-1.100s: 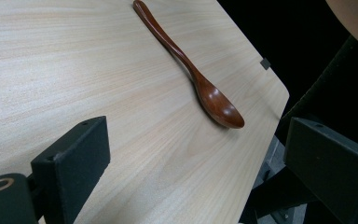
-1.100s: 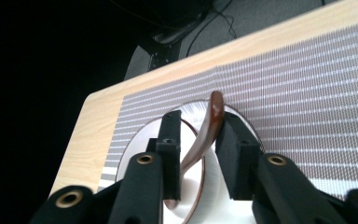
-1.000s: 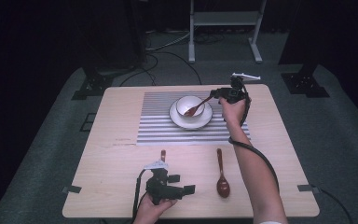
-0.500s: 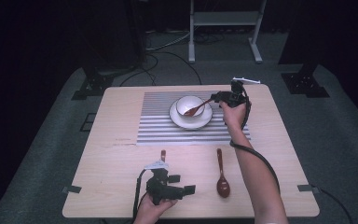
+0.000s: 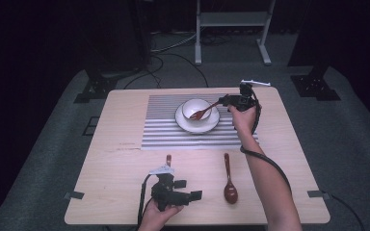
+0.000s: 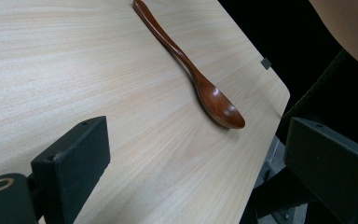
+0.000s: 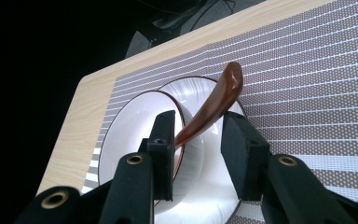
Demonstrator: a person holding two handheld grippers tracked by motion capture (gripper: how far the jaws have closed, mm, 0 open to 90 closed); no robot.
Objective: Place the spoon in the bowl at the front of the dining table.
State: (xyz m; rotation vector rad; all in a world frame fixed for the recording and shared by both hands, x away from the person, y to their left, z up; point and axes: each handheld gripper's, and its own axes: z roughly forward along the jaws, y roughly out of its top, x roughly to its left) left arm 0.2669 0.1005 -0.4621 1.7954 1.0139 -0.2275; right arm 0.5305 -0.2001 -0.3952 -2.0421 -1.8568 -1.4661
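Observation:
A white bowl stands on a white plate on the striped mat. A brown wooden utensil leans in the bowl, its handle running out to the right. My right gripper is at that handle. Its jaws stand a little apart around it, and the handle touches only one pad. A brown wooden spoon lies on the table's front part. My left gripper rests open near the front edge, pointing at the spoon, with nothing between its jaws.
A short brown handle end sticks out from behind the left gripper. The wooden table has its front right corner just past the spoon. Dark floor, cables and a metal stand lie beyond the far edge.
My right gripper has shifted slightly toward the near side beside the bowl. The utensil stays in the bowl. The left gripper and the spoon have not moved.

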